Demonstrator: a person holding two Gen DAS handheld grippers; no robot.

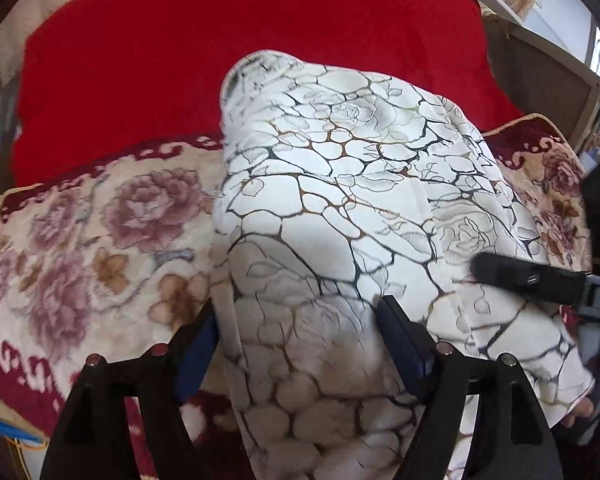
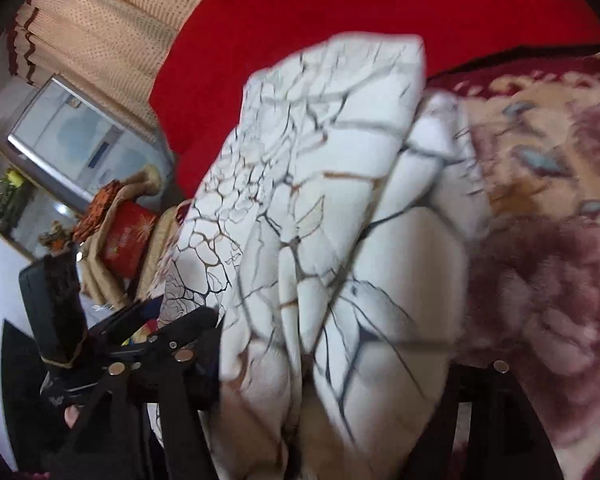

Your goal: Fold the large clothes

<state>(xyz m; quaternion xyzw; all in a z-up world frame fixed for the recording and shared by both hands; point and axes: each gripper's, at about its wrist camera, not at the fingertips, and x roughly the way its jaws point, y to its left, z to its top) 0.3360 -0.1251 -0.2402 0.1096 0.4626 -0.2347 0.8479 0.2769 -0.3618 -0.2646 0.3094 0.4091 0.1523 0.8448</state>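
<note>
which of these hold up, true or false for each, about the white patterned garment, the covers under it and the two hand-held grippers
1. The white garment with a dark cracked-line print lies partly on a plain red cloth. True.
2. The floral plush blanket is blue and striped. False: cream with maroon roses.
3. The left hand-held gripper has garment fabric between its fingers. True.
4. The garment hangs on a hanger. False: it rests bunched on the covers.
5. The right hand-held gripper is out of the left wrist view. False: it reaches in from the right.

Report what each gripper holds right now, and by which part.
Left gripper: fingers open astride the near end of the white garment, not pressing. Right gripper: garment bunched between its fingers; a grip cannot be told.
</note>
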